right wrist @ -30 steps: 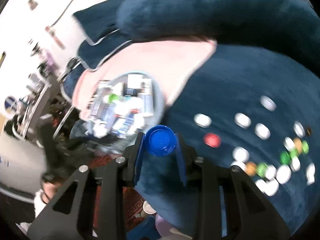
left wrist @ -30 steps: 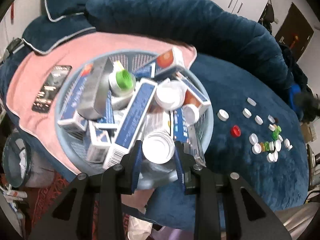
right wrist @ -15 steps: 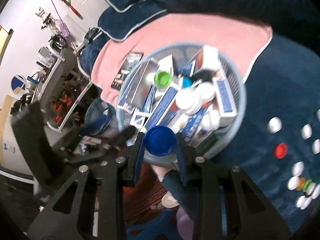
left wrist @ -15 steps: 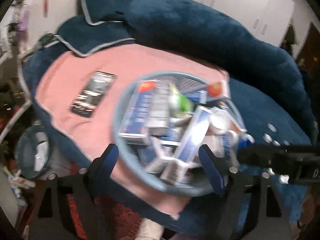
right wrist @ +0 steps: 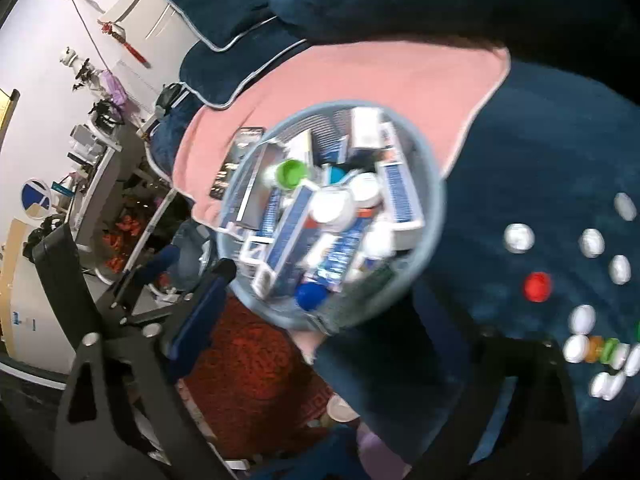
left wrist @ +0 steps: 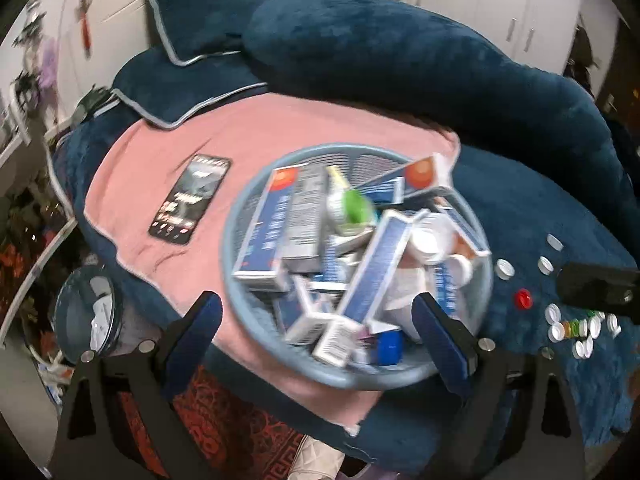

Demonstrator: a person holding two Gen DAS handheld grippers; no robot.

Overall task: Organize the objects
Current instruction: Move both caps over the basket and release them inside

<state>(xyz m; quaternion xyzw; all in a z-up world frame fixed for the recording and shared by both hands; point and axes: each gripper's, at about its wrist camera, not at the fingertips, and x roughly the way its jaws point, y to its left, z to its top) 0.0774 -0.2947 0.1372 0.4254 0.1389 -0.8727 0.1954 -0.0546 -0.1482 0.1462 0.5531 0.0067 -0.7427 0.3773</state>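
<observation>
The blue bottle cap (right wrist: pixel 310 295) lies inside the round blue basket (left wrist: pixel 256 312), at the basket's near rim, among cartons and white-capped bottles. The right gripper (right wrist: pixel 320 344) hovers above that rim; its jaws have just been opening and now stand wide with nothing between them. The left gripper (left wrist: pixel 316 340) is likewise spread wide over the near edge of the basket, its jaws also just opened and empty; the blue cap sits between its fingers but untouched.

The basket rests on a pink towel (left wrist: pixel 280 128) on the bed (left wrist: pixel 540 208). To the right of the basket, loose caps are scattered on the blue blanket, including a red cap (left wrist: pixel 523 299) and a cluster of white caps (left wrist: pixel 576 332).

Risks from here: the basket is heaped high, and the tall blue-and-white carton (left wrist: pixel 376 276) leans steeply near the rim, so a careless dip by either gripper could tip contents out. The bedding is soft, so pressing on the rim could tilt the basket. The small caps lie close together, and a wide grasp may catch several or flick one off the bed.
</observation>
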